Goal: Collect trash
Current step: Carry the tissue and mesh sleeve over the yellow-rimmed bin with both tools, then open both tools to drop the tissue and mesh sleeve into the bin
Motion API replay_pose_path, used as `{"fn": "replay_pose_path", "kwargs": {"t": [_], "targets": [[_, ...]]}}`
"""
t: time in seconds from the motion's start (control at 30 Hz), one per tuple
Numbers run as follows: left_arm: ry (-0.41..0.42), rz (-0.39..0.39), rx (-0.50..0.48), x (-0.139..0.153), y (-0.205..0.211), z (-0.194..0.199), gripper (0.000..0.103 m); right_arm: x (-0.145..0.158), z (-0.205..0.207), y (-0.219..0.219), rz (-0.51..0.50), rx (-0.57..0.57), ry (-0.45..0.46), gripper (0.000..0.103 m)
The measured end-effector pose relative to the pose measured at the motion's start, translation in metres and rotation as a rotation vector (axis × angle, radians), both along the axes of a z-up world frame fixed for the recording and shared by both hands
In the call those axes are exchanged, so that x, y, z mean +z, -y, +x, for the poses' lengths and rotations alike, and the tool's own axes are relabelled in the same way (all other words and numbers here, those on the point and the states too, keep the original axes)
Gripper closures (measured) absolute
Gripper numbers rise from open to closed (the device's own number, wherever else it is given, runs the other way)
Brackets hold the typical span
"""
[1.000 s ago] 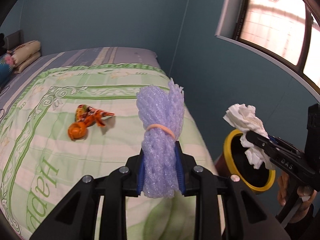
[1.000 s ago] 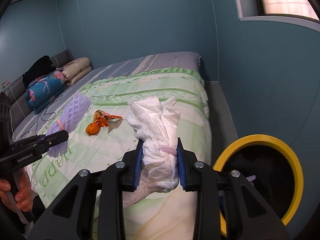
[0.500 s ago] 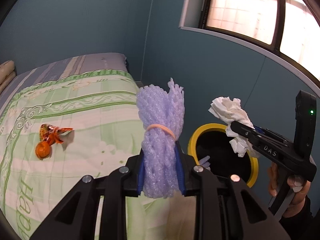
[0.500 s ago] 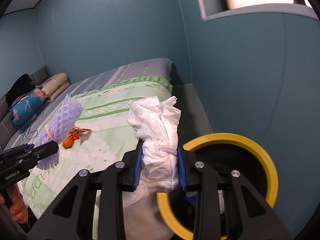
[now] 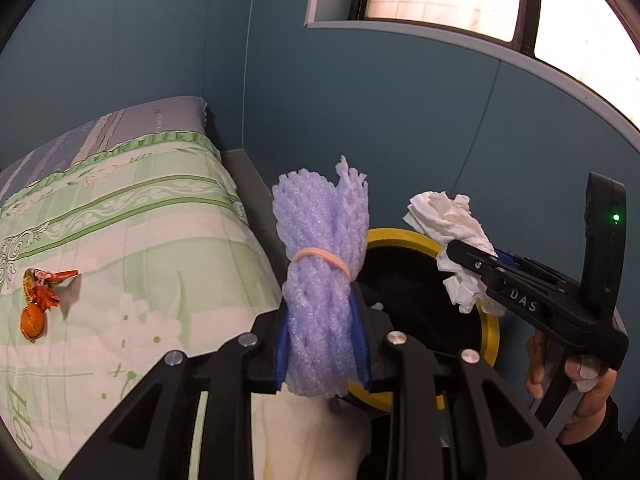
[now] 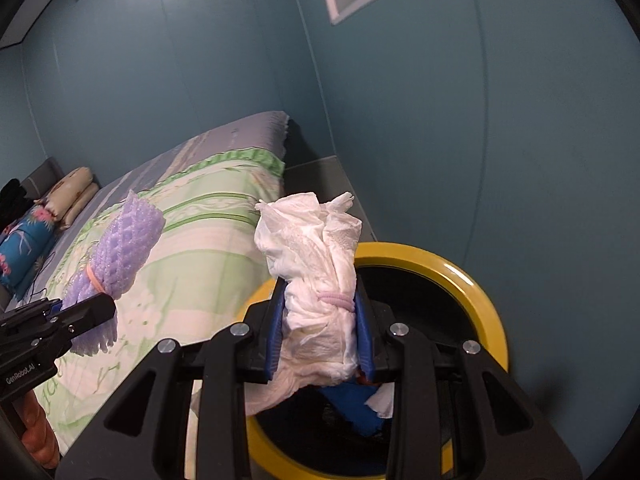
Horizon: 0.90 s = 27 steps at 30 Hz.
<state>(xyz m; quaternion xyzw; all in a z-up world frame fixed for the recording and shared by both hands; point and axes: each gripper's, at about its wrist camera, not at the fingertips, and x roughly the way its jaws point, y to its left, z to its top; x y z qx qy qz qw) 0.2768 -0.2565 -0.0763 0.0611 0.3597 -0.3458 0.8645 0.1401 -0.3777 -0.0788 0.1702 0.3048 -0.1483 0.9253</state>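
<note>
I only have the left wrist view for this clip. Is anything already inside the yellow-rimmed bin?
Observer: Yes. The right wrist view shows a blue piece and a white scrap inside the bin.
Operator: Is the tissue wad tied?
Observer: Yes, a pink band wraps the tissue wad.
Operator: Where is it held?
Observer: The right gripper clamps it just below that band.
</note>
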Motion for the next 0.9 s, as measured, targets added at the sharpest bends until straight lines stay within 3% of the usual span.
{"fn": "replay_pose_path", "kwargs": {"t": [0.43, 0.9], "targets": [[-0.108, 0.036, -0.032, -0.046, 0.054, 0.009, 0.079, -0.033, -0.009, 0.034, 0.042, -0.074, -0.056, 0.074], [-0.187, 0.058, -0.045, -0.084, 0.075, 0.030, 0.078, -0.049, -0.006, 0.050, 0.075, -0.098, -0.084, 0.073]]}}
